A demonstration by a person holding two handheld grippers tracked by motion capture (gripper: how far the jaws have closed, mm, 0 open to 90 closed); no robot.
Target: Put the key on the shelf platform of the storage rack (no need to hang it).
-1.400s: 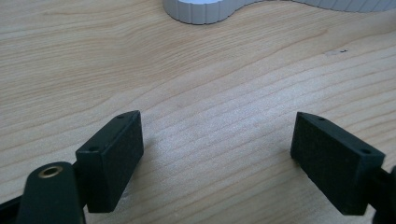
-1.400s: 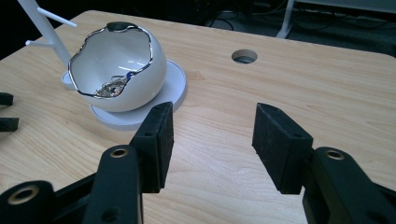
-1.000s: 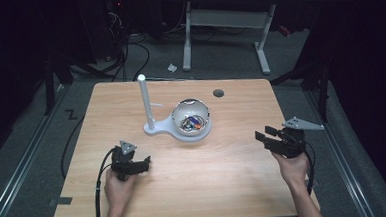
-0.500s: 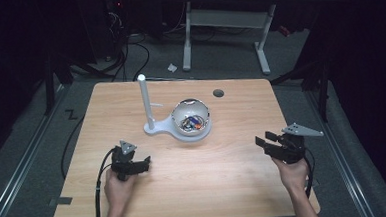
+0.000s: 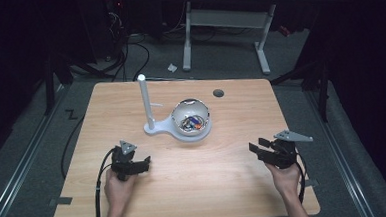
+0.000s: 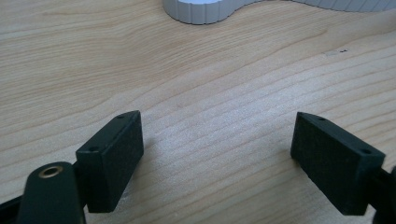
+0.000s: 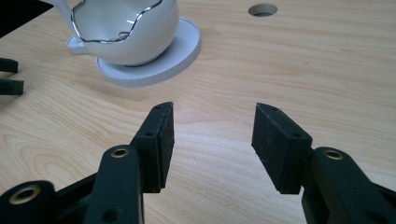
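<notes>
The right gripper [image 5: 256,150] rests low over the bare wood at the right side of the table [image 5: 130,99], its jaws standing apart with nothing between them; the right gripper view shows only grain in the gap between the two black pads [image 7: 161,140]. The left gripper [image 5: 143,165] sits at the near left, jaws spread wide and likewise empty, with the ribbed edge of the white stand base [image 6: 198,11] just ahead of it. The thing both point toward is the white bowl [image 5: 191,119] with its wavy silver rim, sitting on the round dish of the white stand [image 5: 154,126] near the table's middle, well apart from either gripper; a tall white post [image 5: 145,98] rises from the stand's left end. The bowl holds small coloured bits [image 5: 192,121], too small to identify. To my eye the step in hand is the approach to that bowl. Doing it well likely means coming in from above rather than sliding along the wood, keeping the jaws parted until they straddle one small piece, and staying clear of the thin rim so the bowl does not tip off its dish. The left gripper could steady the base.
</notes>
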